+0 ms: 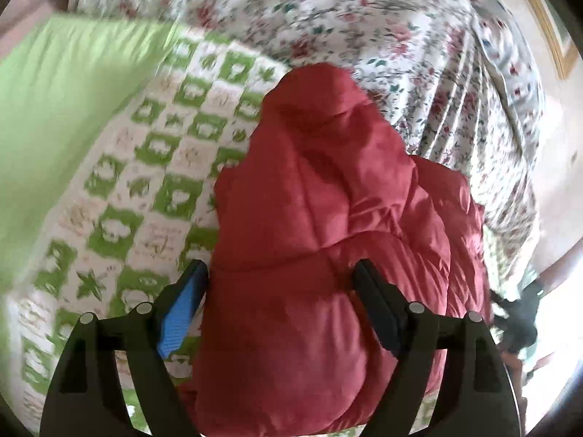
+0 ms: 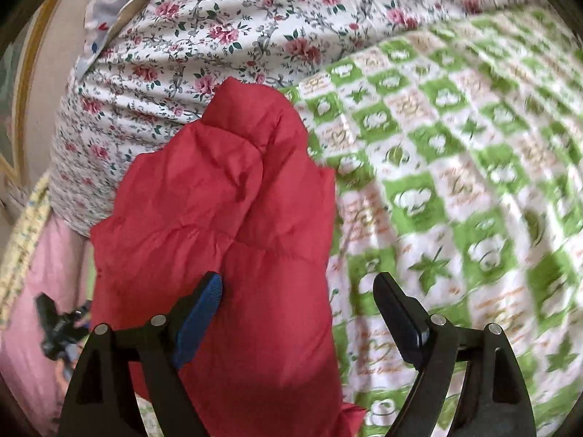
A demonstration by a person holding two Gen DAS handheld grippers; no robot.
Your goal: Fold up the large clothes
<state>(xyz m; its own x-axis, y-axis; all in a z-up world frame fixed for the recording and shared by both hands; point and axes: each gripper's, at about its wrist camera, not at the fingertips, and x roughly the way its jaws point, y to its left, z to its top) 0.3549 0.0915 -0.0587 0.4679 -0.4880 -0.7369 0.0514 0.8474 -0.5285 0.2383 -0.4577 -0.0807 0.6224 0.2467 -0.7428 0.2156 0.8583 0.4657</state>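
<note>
A red puffy quilted jacket [image 1: 320, 218] lies bunched on a green-and-white checked blanket [image 1: 145, 167]. My left gripper [image 1: 280, 273] is open, its fingers spread either side of the jacket's near part, just above it. In the right wrist view the same jacket [image 2: 226, 218] lies left of centre on the checked blanket [image 2: 455, 182]. My right gripper [image 2: 297, 287] is open over the jacket's right edge, its left finger [image 2: 200, 313] above the red fabric and its right finger [image 2: 397, 320] above the blanket. Neither gripper holds anything.
A floral quilt [image 1: 364, 18] is heaped behind the jacket and also shows in the right wrist view [image 2: 218, 36]. A plain green pillow [image 1: 62, 102] lies at the left. Pink bedding [image 2: 40, 291] and the other gripper [image 2: 60, 324] show at the left.
</note>
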